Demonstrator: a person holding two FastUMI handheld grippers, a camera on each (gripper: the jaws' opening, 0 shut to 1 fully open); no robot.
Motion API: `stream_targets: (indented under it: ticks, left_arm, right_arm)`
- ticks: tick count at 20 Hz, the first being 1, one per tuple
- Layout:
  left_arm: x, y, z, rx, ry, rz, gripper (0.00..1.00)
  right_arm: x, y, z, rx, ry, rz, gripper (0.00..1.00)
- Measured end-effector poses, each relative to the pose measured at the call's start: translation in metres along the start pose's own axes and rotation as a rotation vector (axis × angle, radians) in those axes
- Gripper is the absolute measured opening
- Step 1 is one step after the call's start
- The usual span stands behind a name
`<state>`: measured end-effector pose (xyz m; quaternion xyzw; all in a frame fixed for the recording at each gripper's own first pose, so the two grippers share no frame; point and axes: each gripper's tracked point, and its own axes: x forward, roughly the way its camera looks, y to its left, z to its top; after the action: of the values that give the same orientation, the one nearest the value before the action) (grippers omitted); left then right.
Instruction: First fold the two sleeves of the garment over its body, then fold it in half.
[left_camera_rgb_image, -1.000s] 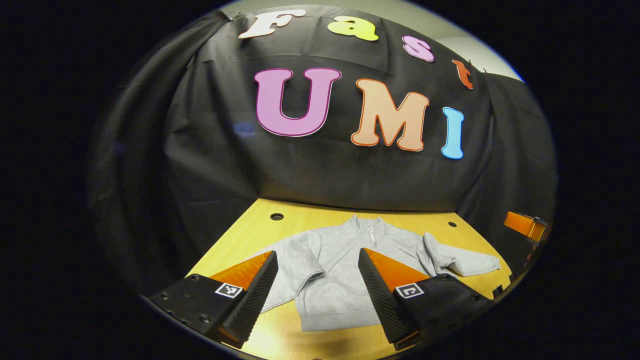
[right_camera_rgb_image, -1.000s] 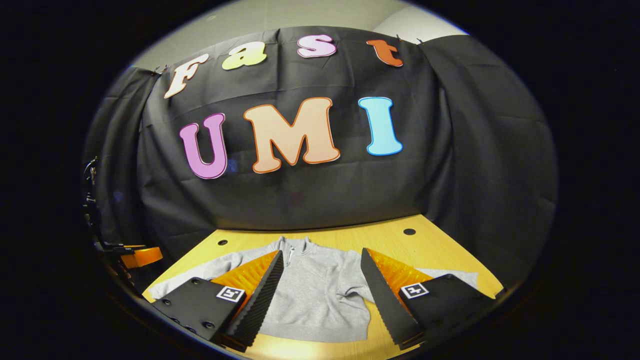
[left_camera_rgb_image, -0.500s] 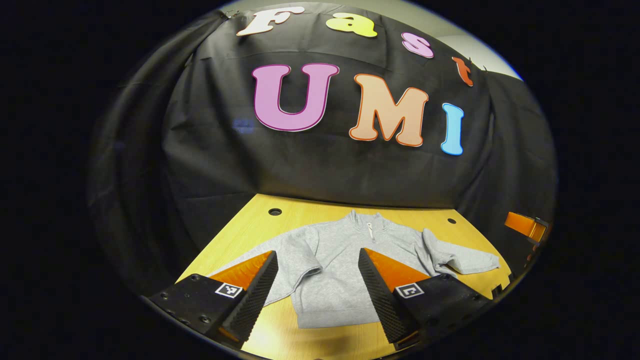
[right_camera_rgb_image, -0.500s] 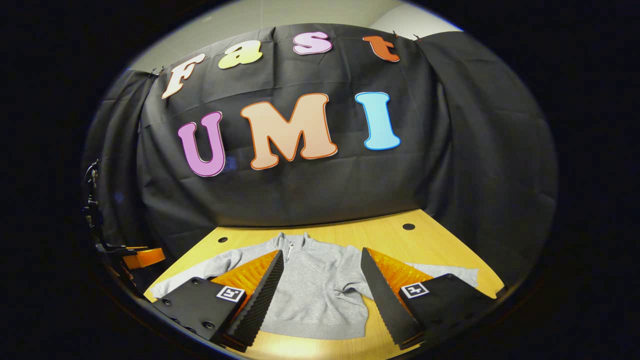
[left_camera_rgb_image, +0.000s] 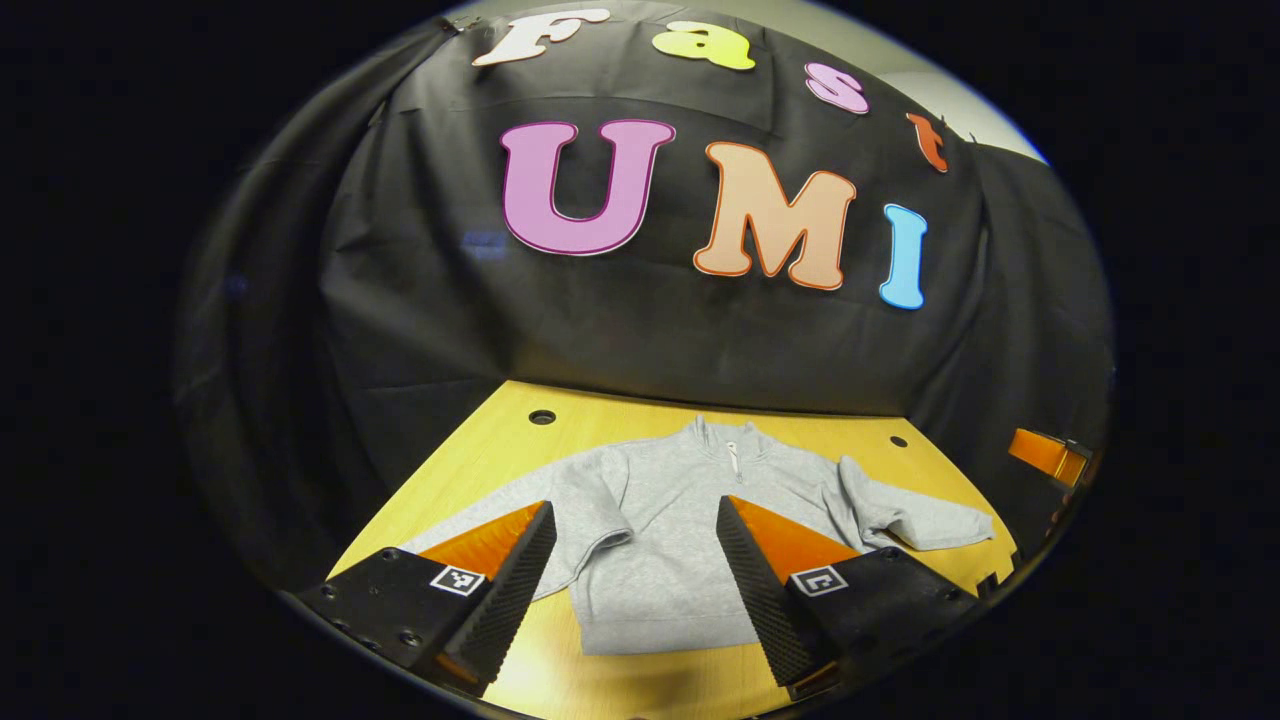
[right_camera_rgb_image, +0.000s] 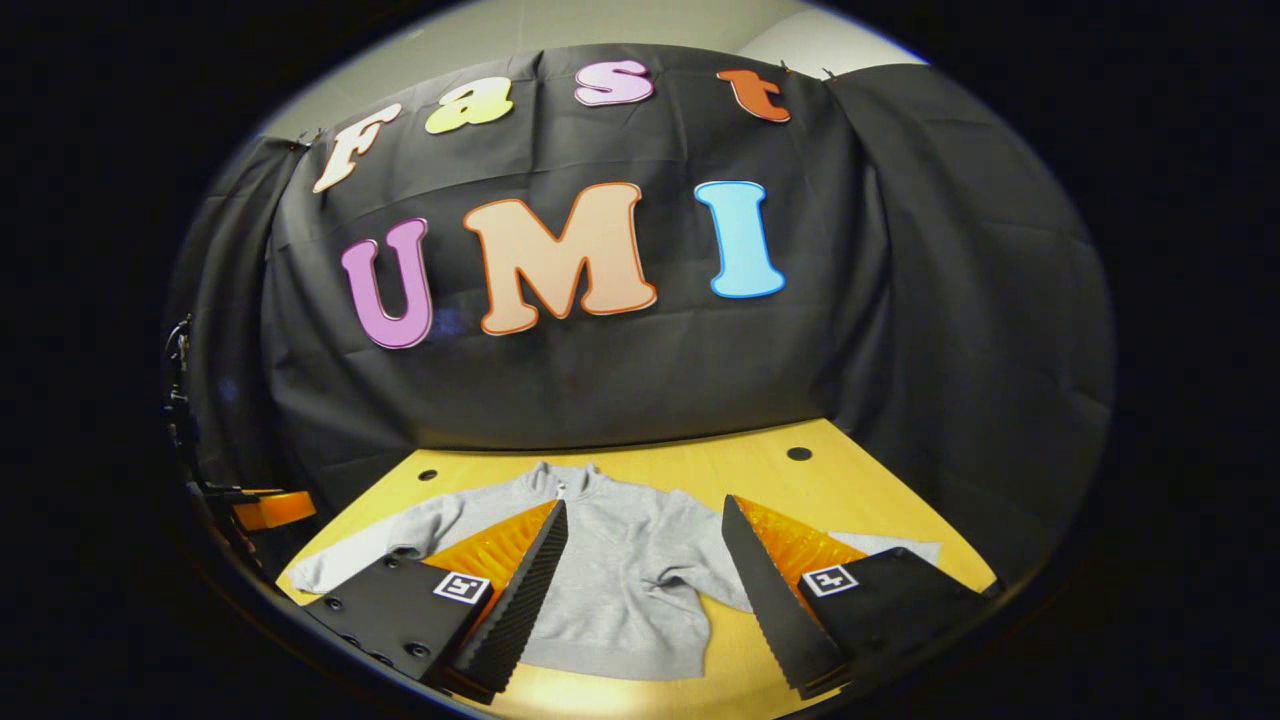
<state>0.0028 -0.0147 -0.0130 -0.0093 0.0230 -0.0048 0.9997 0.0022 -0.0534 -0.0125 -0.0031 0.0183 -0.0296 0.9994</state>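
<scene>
Left gripper view shows the grey garment flat on the bench, collar toward the far edge, both sleeves spread toward the side edges, nothing folded yet. The left gripper and the right gripper hover above the near edge, jaws apart, empty. Each sleeve seems nearer to the gripper of its own side.

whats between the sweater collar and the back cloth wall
In the left gripper view, only bare wooden table separates the sweater collar from the black cloth wall.
</scene>
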Motion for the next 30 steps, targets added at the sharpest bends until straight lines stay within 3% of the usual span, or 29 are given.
stream_targets:
  ticks: [8, 12, 14, 23, 25, 30]
  left_arm:
    - [-0.001, 0.002, -0.003, -0.007, 0.013, 0.037, 0.94]
    - [-0.002, -0.002, -0.004, -0.025, 0.021, 0.055, 0.94]
    - [-0.002, -0.003, -0.005, -0.031, 0.024, 0.065, 0.94]
    - [-0.006, -0.007, -0.004, -0.030, 0.029, 0.120, 0.94]
    - [-0.008, -0.008, -0.004, -0.030, 0.032, 0.130, 0.94]
    - [-0.011, -0.013, -0.005, -0.026, 0.042, 0.151, 0.94]
  right_arm:
    - [-0.005, -0.129, -0.010, -0.007, 0.034, -0.202, 0.97]
    - [-0.006, -0.188, -0.025, 0.000, 0.070, -0.258, 0.93]
    - [-0.004, -0.217, -0.035, 0.017, 0.103, -0.282, 0.97]
    - [0.022, -0.313, -0.098, 0.020, 0.243, -0.342, 0.94]
    - [0.033, -0.324, -0.116, 0.019, 0.281, -0.337, 0.97]
    - [0.055, -0.337, -0.176, 0.012, 0.424, -0.313, 0.94]
